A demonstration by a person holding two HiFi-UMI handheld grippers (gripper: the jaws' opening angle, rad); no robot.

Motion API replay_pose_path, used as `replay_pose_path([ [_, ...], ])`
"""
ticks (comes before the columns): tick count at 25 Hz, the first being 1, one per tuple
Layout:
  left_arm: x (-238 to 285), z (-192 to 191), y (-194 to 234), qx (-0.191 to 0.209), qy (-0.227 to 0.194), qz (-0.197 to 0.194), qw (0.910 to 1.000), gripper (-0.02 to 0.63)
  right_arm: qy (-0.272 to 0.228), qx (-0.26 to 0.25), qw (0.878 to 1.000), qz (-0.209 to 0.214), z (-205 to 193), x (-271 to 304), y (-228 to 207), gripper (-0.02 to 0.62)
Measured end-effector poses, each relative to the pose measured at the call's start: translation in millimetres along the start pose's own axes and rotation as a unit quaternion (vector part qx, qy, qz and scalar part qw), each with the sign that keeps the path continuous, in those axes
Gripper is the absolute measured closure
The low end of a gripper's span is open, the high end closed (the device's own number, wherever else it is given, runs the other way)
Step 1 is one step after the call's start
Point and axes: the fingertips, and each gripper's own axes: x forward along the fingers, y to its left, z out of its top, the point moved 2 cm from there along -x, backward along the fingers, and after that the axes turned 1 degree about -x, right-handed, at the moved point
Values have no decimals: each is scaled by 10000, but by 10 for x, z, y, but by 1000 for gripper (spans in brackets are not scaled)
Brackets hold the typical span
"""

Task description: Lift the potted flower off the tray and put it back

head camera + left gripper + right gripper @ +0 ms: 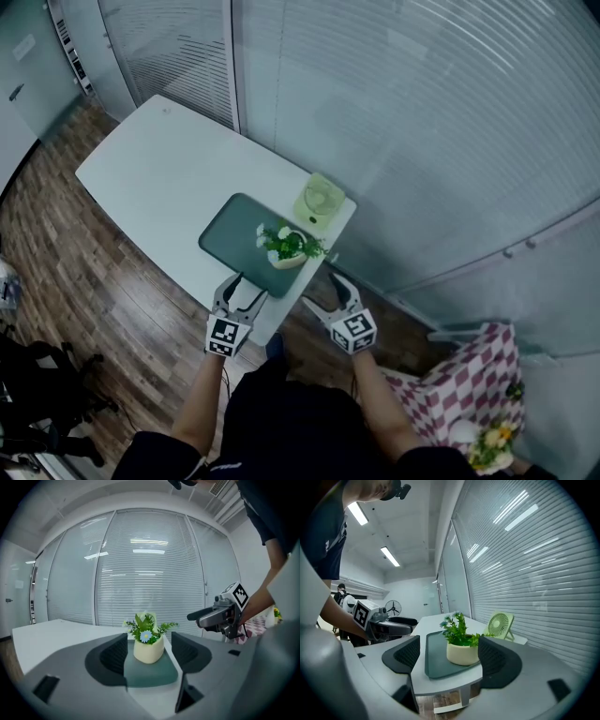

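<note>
We saw the potted flower point(289, 248) upright on the tray's point(230, 239) near end, on the white table point(159, 169) | left gripper point(246, 289) jaws spread, holding nothing, short of the pot | right gripper point(321, 292) likewise spread, apart from it | green fan point(319, 202) beside tray

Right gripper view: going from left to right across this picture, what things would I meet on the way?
left tongs → potted flower → green fan
</note>
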Motion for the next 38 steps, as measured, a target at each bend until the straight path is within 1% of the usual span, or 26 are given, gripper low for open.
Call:
replay_pose_path([
  [3, 145, -114, 76, 32, 128, -141, 9998, 333, 107, 124, 9998, -94, -78, 122, -75, 241],
  [6, 263, -222, 96, 54, 276, -279, 9992, 330, 230, 137, 9996, -29, -205, 227, -95, 241],
  [9, 341, -257, 81, 175, 328, -365, 9986, 330, 433, 198, 9989, 8, -316, 287, -117, 241],
  [14, 466, -263, 113, 112, 386, -426, 9983, 330, 634, 237, 9977, -43, -472, 419, -213, 241],
  [16, 521, -256, 135, 152, 384, -422, 9983, 330, 710, 179, 9973, 19, -521, 489, -256, 241],
  [20, 609, -354, 151, 188, 515, -436, 9975, 328, 815, 150, 9964, 168, -583, 587, -306, 241],
  [22, 652, -402, 134, 243, 571, -419, 9972, 328, 847, 72, 9961, 234, -604, 610, -339, 241],
  [25, 745, -466, 130, 341, 675, -469, 9960, 327, 1020, -87, 9943, 311, -669, 691, -410, 241],
  [28, 802, -545, 145, 307, 794, -499, 9951, 325, 986, -157, 9943, 369, -711, 765, -481, 241],
  [32, 852, -541, 164, 347, 812, -452, 9951, 324, 1027, -172, 9933, 497, -757, 870, -514, 241],
  [36, 928, -531, 87, 488, 813, -647, 9934, 324, 1147, -97, 9916, 589, -667, 923, -491, 241],
  [38, 956, -547, 97, 500, 847, -663, 9929, 324, 1167, -159, 9908, 670, -700, 977, -521, 241],
])
